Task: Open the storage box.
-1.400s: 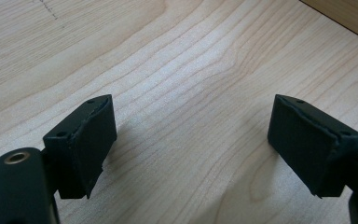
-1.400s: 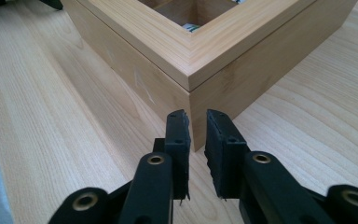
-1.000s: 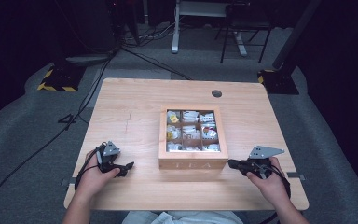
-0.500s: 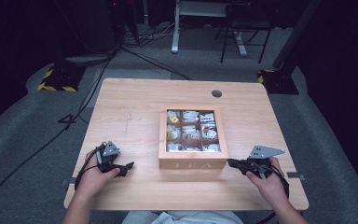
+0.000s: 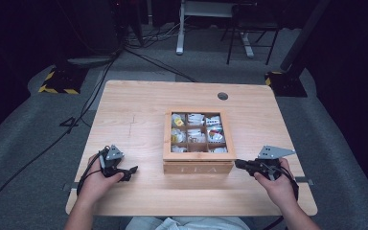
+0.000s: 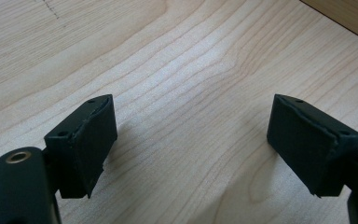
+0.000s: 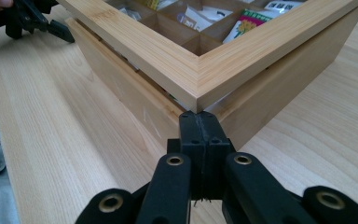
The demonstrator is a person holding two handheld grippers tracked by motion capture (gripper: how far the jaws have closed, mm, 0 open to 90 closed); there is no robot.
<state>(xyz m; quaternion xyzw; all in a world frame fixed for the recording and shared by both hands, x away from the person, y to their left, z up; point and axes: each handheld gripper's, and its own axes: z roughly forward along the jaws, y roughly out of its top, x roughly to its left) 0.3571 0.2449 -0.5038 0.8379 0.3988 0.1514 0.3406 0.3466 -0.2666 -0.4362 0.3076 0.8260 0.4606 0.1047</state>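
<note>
On the table (image 5: 124, 110), the left gripper (image 5: 124, 171) rests at the near left with its 2 jaws spread wide over bare wood, nothing between them, well apart from the tea box (image 5: 199, 160). The box sits mid-table, its windowed lid (image 7: 168, 51) over what look like tea packets (image 5: 195, 135). The right gripper (image 7: 199, 126) has its jaws pressed together, tips at the box's near right corner, seemingly just under the lid's edge. Since the earlier frames, nothing has visibly shifted.
</note>
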